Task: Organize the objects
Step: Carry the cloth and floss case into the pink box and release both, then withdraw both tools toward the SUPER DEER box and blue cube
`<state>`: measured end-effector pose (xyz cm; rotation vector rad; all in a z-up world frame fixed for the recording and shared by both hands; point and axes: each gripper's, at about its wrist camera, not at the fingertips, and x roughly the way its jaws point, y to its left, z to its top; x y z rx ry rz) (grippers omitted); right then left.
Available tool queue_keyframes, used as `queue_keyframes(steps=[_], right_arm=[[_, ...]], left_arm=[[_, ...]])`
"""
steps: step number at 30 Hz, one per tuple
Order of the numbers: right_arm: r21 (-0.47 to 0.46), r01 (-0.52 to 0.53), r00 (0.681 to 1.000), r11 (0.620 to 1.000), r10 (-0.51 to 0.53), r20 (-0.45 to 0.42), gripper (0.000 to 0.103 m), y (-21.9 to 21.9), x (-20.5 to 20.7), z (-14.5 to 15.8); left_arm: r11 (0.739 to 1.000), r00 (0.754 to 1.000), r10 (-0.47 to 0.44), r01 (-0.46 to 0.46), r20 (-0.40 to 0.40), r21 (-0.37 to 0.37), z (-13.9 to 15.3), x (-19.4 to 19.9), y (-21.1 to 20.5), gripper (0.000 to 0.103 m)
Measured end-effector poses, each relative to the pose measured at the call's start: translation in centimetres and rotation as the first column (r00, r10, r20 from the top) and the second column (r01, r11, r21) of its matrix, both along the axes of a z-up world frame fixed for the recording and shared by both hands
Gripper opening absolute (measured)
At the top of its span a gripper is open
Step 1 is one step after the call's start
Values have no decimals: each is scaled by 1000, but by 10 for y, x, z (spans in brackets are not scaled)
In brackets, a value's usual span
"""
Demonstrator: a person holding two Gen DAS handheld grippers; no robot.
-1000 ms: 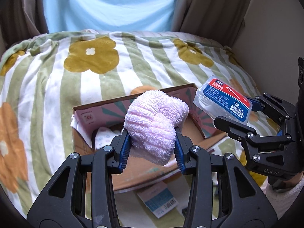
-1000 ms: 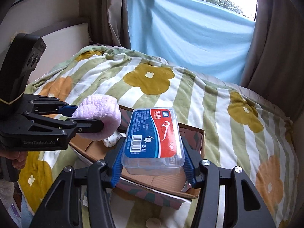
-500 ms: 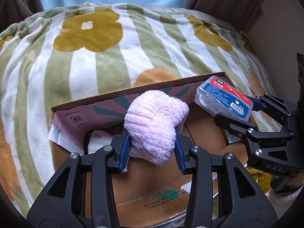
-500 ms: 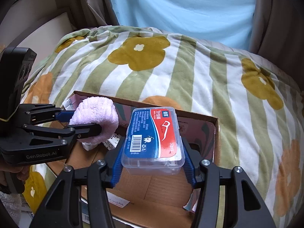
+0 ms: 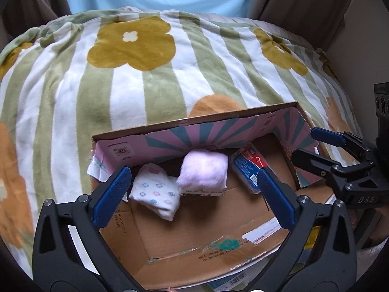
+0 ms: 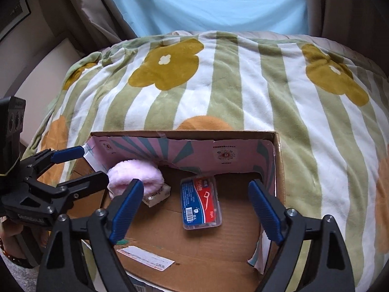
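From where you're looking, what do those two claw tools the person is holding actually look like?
Both are matte black plastic frames with silver bolts. The left gripper and the right gripper each have two long fingers faced with ribbed blue pads. Raised lettering reads "DAS" on the right one and "GenRobot.AI" on the left. No cables show.

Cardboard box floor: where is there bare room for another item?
Bare floor lies along the near edge of the cardboard box and right of the clear plastic floss-pick case. The far-left corner is crowded: fluffy pink cloth, flower-print cloth.

I see the box [image 6: 278, 160] on the bed [image 6: 243, 85]; inside, the patterned cloth [image 5: 155, 194] lies left, the fluffy roll [image 5: 203, 170] middle, the floss case [image 6: 200, 202] right.
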<state>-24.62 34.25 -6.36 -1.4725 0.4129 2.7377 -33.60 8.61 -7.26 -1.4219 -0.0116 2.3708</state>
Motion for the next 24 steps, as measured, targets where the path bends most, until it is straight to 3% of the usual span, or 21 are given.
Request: queue_keyframes(steps=[2,14,18,24], right_arm=[[-1,3,1000,1000,-3,-17,99,0,3,3],[3,-3,997,1000,4,-71,100,-9,25,28],[1,31,998,1000,-31,-47,100,-6,36,36],[36,43,991,998,-38,-127,100,-9,70,64]], left_arm=[[1000,1000,4,-4,2,19,2,4,-5,103],[1000,999,14,-13,-39,23,25,45,-9,103],[1000,998,25,-25,-62,13,38,59,-10,103],[999,991,47,-48,-126,1,66,89,-9,103]])
